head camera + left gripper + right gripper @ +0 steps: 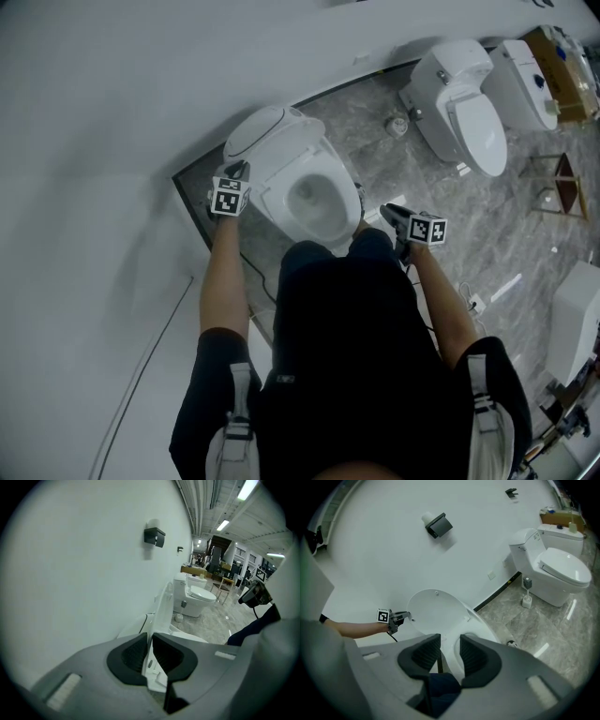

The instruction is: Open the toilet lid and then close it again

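The white toilet [314,202] stands against the wall with its lid [272,131] raised, almost upright. My left gripper [238,171] is at the lid's left edge. In the left gripper view the thin lid edge [161,609] runs between the pads of the left gripper [150,644], which is shut on it. My right gripper [390,212] hangs to the right of the bowl, away from the toilet. In the right gripper view the right gripper [450,648] is open with nothing between its fingers, and beyond it are the raised lid [436,611] and the left gripper [402,617].
A second toilet [464,108] with its lid down stands to the right, with a small brush holder [398,124] beside it and another toilet [520,84] behind. A paper holder [438,524] hangs on the wall. A wooden stool [562,178] is at far right. The person's legs are close to the bowl's front.
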